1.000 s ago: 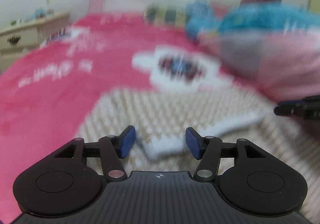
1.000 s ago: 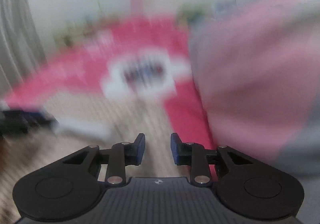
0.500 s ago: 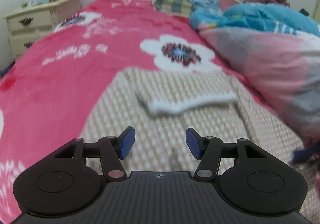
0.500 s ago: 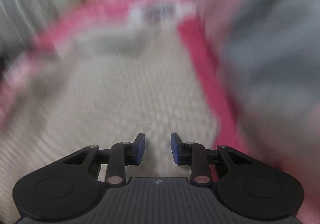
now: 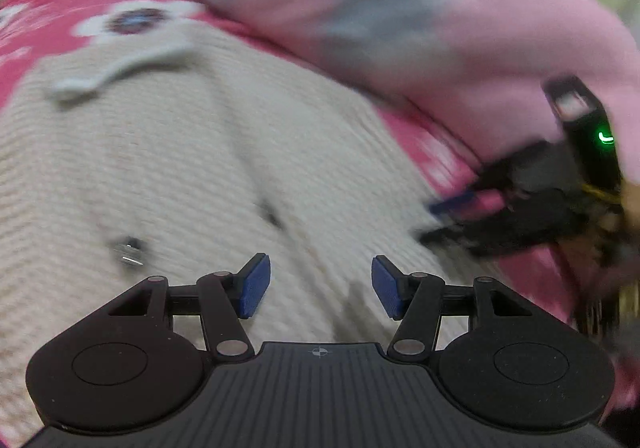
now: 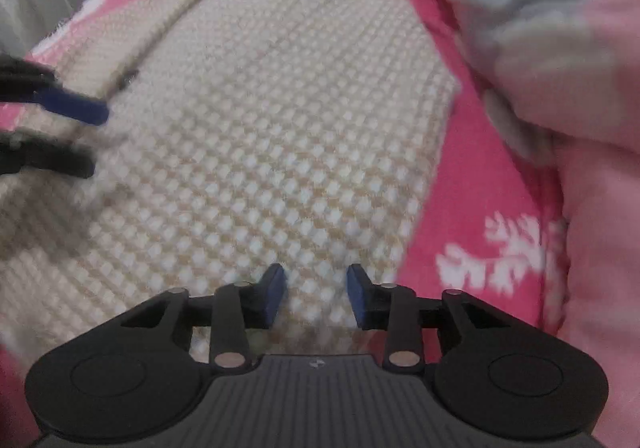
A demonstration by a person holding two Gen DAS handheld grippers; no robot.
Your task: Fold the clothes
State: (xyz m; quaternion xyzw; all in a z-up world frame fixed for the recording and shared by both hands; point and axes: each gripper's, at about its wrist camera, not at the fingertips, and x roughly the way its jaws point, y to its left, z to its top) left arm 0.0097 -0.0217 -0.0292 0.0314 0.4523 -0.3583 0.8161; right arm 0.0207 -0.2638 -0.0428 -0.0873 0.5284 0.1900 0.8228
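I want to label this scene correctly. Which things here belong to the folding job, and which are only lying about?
For the job:
- sweater, spread flat on the bed
- left tongs, open, empty
- right tongs, opening, empty

Only lying about:
- red flowered blanket under the sweater
- pink and grey quilt, bunched beside it

Both wrist views angled down, close, sharing sweater [image 6: 272, 135], left blurred

Pink floral bed [image 6: 480, 183]; cream sweater [image 6: 280, 127], quilt [image 6: 560, 47] atop.
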